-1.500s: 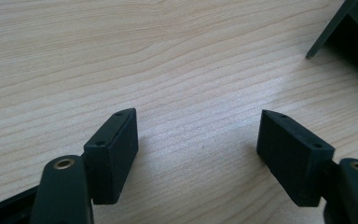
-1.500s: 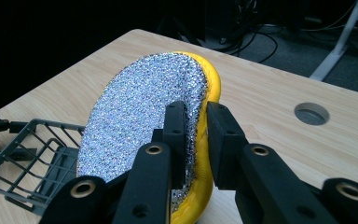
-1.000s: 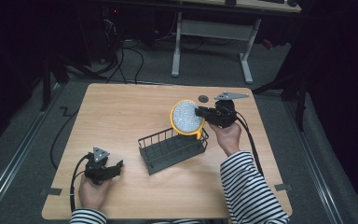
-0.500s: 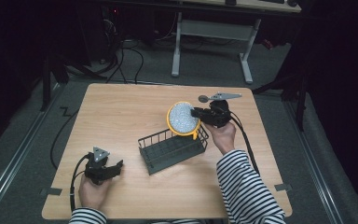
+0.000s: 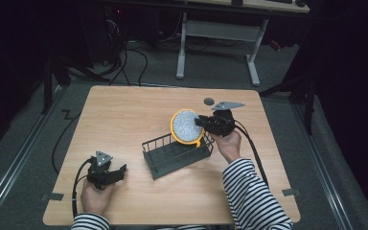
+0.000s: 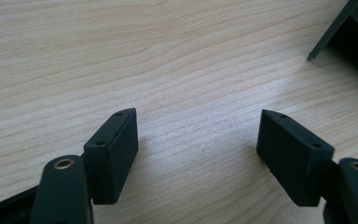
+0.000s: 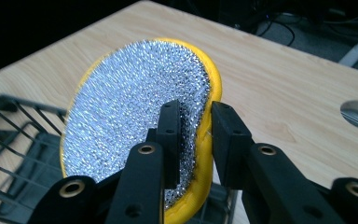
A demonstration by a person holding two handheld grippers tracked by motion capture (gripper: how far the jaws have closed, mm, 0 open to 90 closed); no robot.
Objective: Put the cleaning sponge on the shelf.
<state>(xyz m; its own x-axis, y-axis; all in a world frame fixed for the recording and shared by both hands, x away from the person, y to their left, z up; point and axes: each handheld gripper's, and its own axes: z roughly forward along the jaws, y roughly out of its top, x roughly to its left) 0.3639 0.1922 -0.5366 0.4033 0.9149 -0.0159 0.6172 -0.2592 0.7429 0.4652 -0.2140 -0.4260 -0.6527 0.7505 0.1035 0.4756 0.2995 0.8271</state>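
Right claw [image 7: 193,140] clamps the yellow scouring pad [image 5: 187,127] upright above the wire rack's [image 5: 172,155] far end, jaws just easing apart; placement unfinished. Left claw [image 6: 198,149] rests apart, idle on surface [image 5: 124,115].

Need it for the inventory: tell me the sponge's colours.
The sponge has a yellow body and a glittery silver mesh face, clearest in the right gripper view.

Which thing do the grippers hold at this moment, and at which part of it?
The right gripper holds the round yellow sponge by its edge, above the wire basket; its jaws have just been opening slightly. The left gripper holds nothing.
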